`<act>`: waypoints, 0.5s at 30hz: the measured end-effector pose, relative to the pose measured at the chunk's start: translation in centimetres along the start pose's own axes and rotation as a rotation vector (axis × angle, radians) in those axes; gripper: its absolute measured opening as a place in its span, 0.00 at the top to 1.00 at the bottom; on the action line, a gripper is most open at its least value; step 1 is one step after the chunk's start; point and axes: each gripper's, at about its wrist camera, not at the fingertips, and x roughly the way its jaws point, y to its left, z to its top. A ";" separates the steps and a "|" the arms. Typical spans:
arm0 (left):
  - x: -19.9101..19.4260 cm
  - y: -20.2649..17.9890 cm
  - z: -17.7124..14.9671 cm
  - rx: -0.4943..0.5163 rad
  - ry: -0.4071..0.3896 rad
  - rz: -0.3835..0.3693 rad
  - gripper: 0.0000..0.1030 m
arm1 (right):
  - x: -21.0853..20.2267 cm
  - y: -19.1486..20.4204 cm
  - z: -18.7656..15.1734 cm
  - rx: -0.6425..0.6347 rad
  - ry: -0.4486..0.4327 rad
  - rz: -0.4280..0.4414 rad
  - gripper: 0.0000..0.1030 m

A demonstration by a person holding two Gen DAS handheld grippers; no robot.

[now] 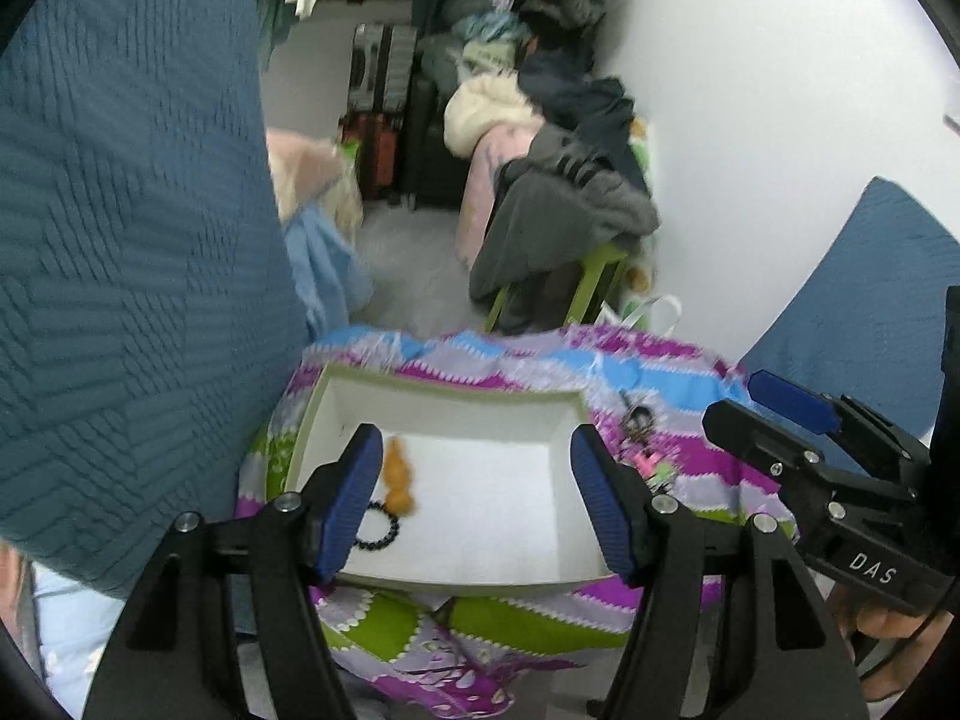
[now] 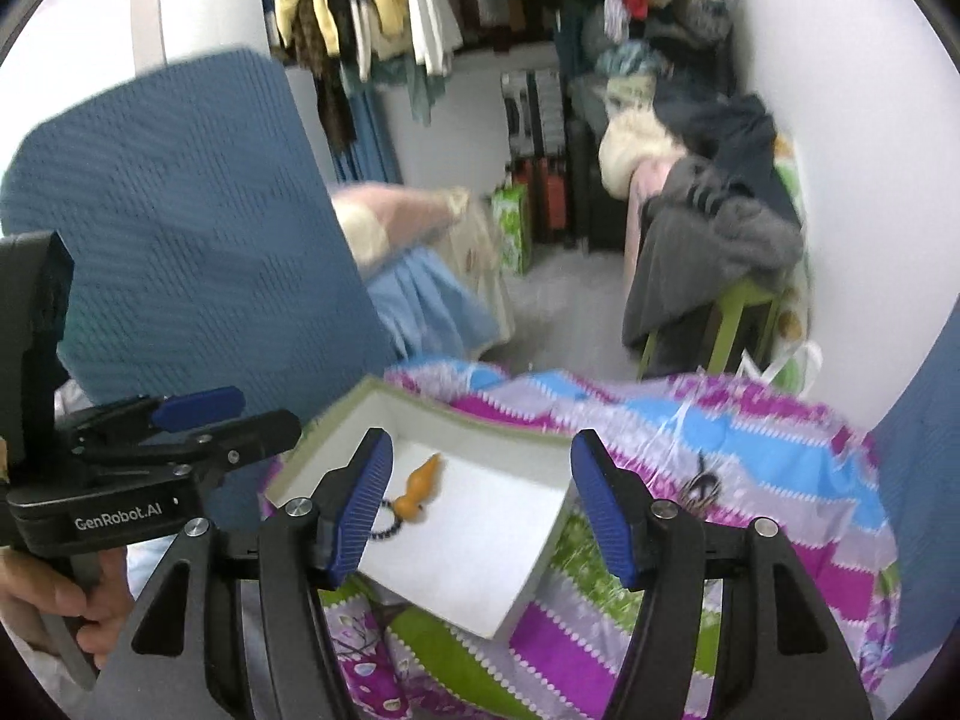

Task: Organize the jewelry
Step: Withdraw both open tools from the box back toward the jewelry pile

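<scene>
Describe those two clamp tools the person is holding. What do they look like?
Both are black plastic frames with silver bolts and ribbed blue finger pads. The left gripper reads "GenRobot.AI"; the right gripper reads "DAS", with a thin black cable near its handle.

My left wrist camera is looking forward and down between the fingers of my left tool (image 1: 477, 495), sitting close above the shallow white cardboard box (image 1: 480, 507) on the striped purple, blue and green quilt (image 1: 690, 360). My right wrist camera is looking the same way from my right tool (image 2: 480, 504), seeing the box (image 2: 480, 540) from its right. Both are sharing the box, the quilt (image 2: 750, 420), the grey garment over a green stool (image 1: 564, 222) (image 2: 708, 246), and each other's tool.
</scene>
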 end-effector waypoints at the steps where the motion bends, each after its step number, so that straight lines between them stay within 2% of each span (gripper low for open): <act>1: -0.8 -0.5 0.2 0.006 -0.018 -0.006 0.36 | -1.0 -0.1 0.3 -0.001 -0.020 0.000 0.40; 9: -4.1 -3.9 0.9 0.012 -0.113 -0.040 0.36 | -5.7 -1.9 0.5 -0.017 -0.107 -0.031 0.38; 15: -4.1 -6.3 0.7 0.007 -0.136 -0.073 0.36 | -7.3 -4.1 -0.5 -0.021 -0.119 -0.055 0.34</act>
